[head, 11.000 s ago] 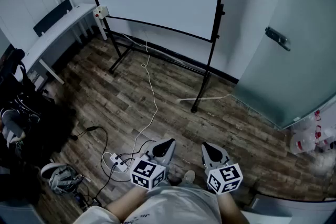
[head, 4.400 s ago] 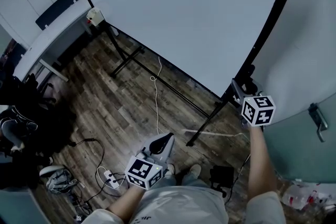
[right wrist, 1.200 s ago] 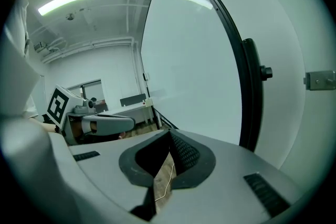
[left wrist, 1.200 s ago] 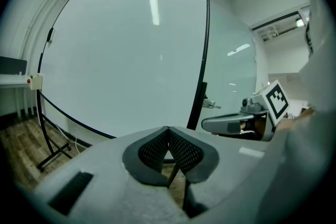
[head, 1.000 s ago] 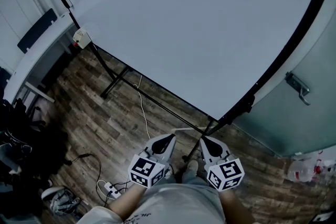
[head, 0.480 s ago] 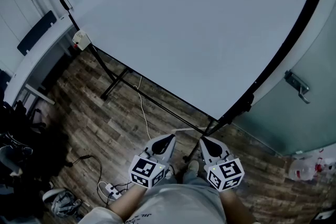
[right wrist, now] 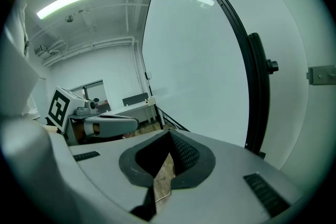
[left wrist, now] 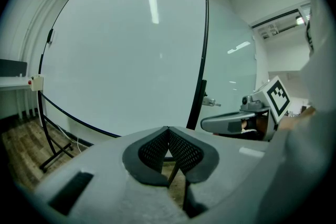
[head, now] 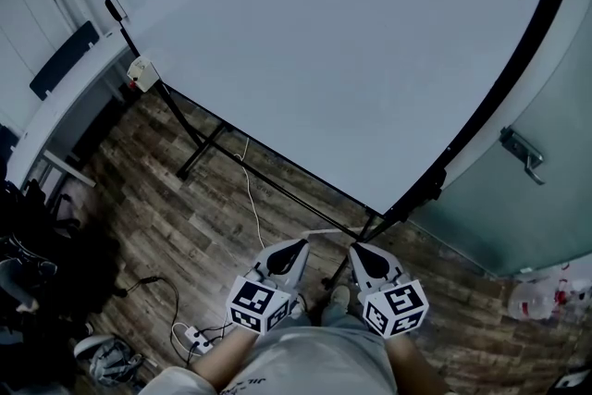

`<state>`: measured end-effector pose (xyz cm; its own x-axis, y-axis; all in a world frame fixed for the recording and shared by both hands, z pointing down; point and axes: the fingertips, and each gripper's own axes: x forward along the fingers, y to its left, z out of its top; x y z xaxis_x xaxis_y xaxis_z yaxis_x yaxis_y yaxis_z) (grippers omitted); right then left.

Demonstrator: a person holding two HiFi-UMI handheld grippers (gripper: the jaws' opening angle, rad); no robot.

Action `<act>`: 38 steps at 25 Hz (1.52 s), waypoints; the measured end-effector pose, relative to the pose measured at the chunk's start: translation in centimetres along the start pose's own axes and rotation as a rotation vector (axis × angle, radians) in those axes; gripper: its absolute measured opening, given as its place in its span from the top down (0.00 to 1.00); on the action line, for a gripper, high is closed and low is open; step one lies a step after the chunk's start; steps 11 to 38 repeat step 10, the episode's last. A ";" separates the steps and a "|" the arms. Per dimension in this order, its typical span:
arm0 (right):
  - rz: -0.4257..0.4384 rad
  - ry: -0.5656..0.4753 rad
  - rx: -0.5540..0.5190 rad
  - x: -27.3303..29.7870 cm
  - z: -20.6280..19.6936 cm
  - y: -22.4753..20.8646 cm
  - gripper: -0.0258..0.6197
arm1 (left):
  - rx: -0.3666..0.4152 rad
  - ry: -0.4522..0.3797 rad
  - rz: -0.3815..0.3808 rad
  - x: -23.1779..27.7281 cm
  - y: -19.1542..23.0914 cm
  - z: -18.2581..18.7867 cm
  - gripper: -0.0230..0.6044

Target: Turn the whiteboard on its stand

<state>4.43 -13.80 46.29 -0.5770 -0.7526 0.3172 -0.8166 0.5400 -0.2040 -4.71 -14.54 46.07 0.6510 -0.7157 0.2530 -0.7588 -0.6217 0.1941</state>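
Head view has the whiteboard [head: 342, 42] filling the upper frame, upright on its black stand [head: 427, 188], with both grippers held low and close to the person's body. The left gripper [head: 298, 244] and the right gripper [head: 356, 248] each have their jaws closed on nothing, tips meeting, as each gripper view confirms. To turn the board well, it would likely pay to open one set of jaws and take the board by its lower edge, far from the pivot. The board could then be swung slowly, after checking that the locking knob [right wrist: 271, 66] on the post is free. The whiteboard stands ahead of and above both jaws, near but apart from them. Its right upright lies just beyond the right jaws.
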 end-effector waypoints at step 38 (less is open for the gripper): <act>-0.004 0.007 0.000 -0.2 -0.3 0.0 0.95 | 0.006 0.006 -0.010 -0.2 0.1 0.1 0.95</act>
